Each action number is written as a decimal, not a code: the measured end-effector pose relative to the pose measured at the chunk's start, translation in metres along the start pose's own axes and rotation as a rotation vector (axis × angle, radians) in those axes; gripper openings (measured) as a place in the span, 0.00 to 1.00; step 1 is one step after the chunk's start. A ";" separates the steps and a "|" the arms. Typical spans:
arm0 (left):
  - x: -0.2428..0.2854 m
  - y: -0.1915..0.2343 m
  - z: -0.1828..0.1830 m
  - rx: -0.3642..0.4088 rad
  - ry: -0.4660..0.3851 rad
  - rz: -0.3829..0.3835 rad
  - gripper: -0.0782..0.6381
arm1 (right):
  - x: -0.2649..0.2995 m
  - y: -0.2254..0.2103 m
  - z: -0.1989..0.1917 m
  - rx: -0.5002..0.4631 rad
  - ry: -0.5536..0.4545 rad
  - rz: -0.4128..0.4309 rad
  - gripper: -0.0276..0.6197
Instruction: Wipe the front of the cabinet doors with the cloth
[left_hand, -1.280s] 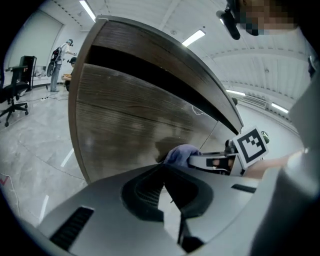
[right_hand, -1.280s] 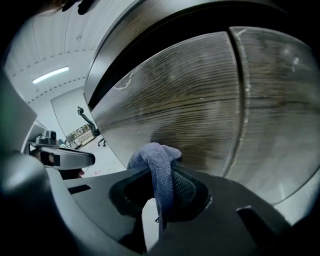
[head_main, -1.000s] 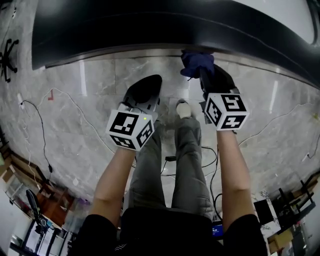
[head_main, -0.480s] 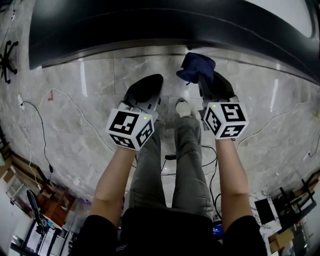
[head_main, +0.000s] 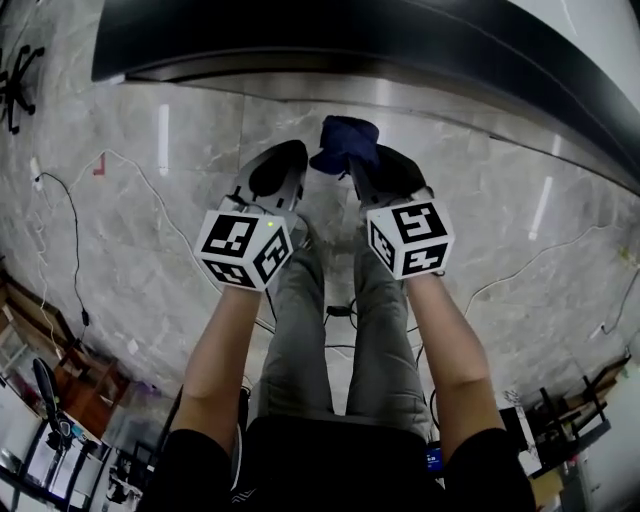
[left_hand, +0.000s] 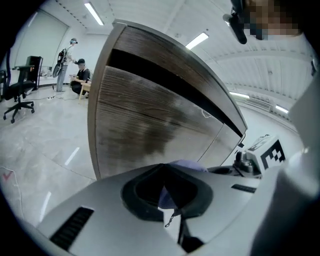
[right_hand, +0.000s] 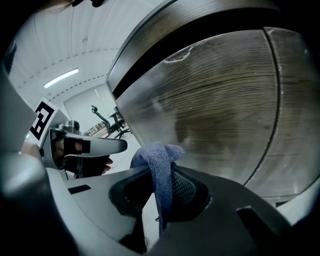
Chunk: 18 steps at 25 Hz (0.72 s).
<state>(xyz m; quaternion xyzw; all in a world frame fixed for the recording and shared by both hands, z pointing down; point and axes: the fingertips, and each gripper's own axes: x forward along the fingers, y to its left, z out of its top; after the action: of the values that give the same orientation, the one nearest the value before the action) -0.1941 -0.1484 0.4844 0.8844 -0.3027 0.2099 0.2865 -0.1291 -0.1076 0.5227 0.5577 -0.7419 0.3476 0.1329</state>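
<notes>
The cabinet (head_main: 420, 45) runs across the top of the head view, dark from above. Its grey wood-grain doors (right_hand: 225, 100) fill the right gripper view, and one door (left_hand: 150, 120) faces the left gripper. A dark blue cloth (head_main: 345, 140) is bunched at the tip of my right gripper (head_main: 372, 168), which is shut on the cloth (right_hand: 157, 155). The cloth hangs a short way off the door front, not touching it. My left gripper (head_main: 278, 172) hovers beside it to the left, jaws together with nothing held (left_hand: 165, 175).
Glossy grey marble floor (head_main: 150, 230) lies below, with cables (head_main: 70, 260) trailing at left and right. The holder's legs (head_main: 330, 330) stand under the grippers. An office chair (left_hand: 17, 95) and a crouching person (left_hand: 79, 75) are far off to the left.
The right gripper has drawn the cloth back from the cabinet edge and to the left. Both grippers now sit closer together and farther from the cabinet.
</notes>
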 end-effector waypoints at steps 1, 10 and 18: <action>-0.005 0.007 -0.001 -0.011 -0.005 0.006 0.12 | 0.007 0.009 -0.002 -0.010 0.009 0.014 0.15; -0.035 0.076 -0.020 -0.004 0.023 0.084 0.12 | 0.066 0.063 -0.004 -0.051 0.054 0.068 0.15; -0.046 0.135 -0.029 -0.028 0.035 0.175 0.12 | 0.120 0.087 0.002 -0.090 0.077 0.066 0.15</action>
<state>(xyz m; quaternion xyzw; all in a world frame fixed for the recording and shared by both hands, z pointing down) -0.3220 -0.1983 0.5322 0.8467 -0.3769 0.2454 0.2845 -0.2502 -0.1856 0.5595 0.5125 -0.7692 0.3394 0.1746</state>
